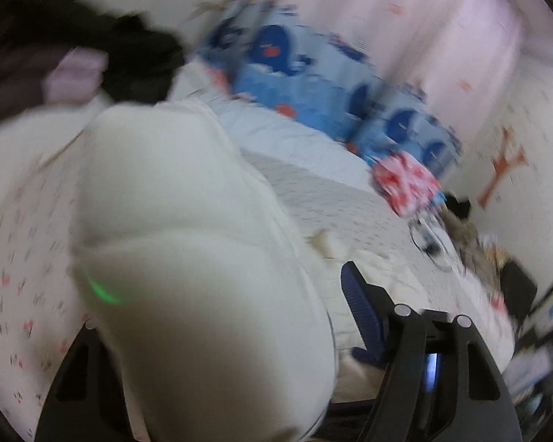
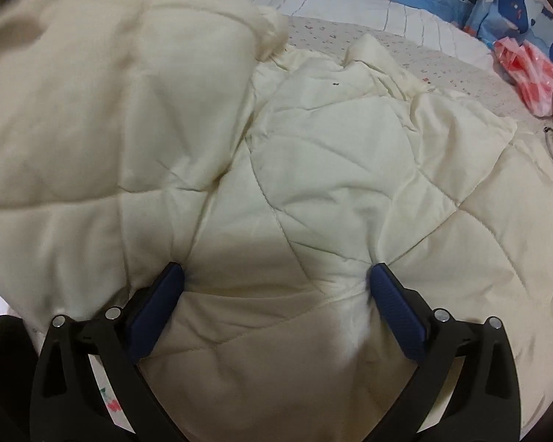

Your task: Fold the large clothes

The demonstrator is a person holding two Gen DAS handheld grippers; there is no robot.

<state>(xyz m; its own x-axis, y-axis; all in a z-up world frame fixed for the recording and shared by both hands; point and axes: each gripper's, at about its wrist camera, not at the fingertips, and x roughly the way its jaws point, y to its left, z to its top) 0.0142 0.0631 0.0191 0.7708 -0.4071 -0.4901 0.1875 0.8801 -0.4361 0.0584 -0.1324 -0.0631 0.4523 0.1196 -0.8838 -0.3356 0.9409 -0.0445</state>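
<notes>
A cream quilted padded jacket (image 2: 331, 169) lies spread over the bed. My right gripper (image 2: 276, 283) is open wide, and the tips of both blue pads (image 2: 383, 287) dig down into the quilting, which bulges between them. One side of the jacket is raised as a thick fold (image 2: 92, 92) at the upper left. The left wrist view is blurred. There, that bulky fold (image 1: 202, 258) fills the space between the jaws of my left gripper (image 1: 221, 294) and hangs from it above the bed. The fold hides the left finger, and the right pad (image 1: 361, 316) sits against its edge.
Whale-print blue pillows (image 1: 295, 73) (image 2: 516, 3) line the far side of the bed. A pink-red plastic bag (image 1: 405, 180) (image 2: 531, 70) and a cable (image 1: 431, 243) lie near them. Dark clothes (image 1: 129, 55) are heaped at the far left. The floral sheet (image 1: 14, 258) shows beneath.
</notes>
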